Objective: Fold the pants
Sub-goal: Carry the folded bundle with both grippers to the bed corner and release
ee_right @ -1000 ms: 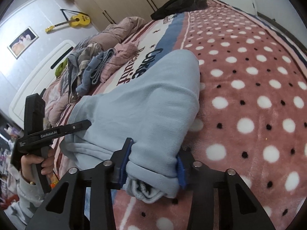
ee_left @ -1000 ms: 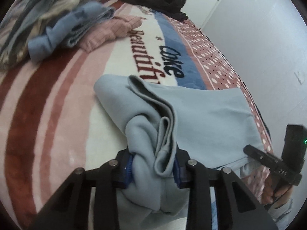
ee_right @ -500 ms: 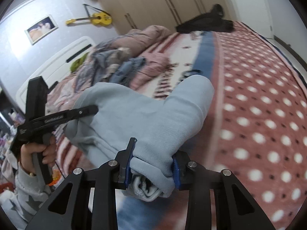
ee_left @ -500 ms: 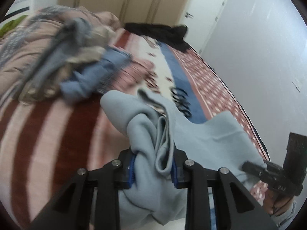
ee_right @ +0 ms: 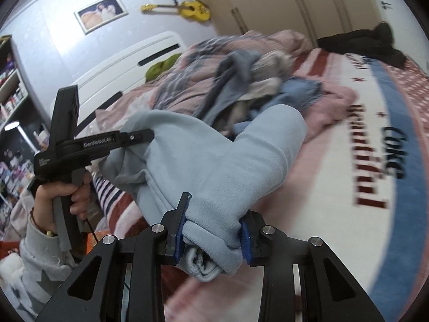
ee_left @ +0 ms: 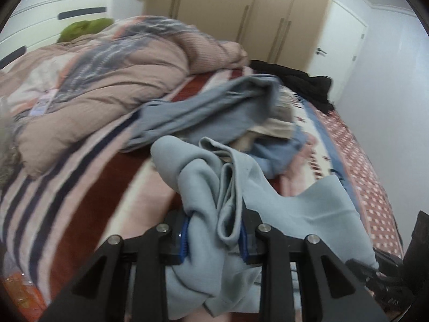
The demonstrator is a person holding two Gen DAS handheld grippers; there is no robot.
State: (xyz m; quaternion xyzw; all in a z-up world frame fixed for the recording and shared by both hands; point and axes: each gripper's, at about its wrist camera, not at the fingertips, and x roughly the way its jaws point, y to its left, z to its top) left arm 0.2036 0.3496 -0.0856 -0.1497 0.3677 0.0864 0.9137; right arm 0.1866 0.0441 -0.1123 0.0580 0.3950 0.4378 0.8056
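The light blue pants hang folded between my two grippers, lifted above the bed. My left gripper is shut on a bunched edge of the pants; it also shows in the right wrist view, held by a hand at the left. My right gripper is shut on the other thick folded end of the pants. The right gripper's body shows at the lower right edge of the left wrist view.
A heap of clothes and a pink quilt lie at the head of the bed. The printed blanket covers the bed. A black garment lies near the wardrobe. Shelves stand at the left.
Both grippers have lifted the pants off the blanket and swung toward the head of the bed; the clothes heap and quilt now fill the view. Both grips are unchanged.
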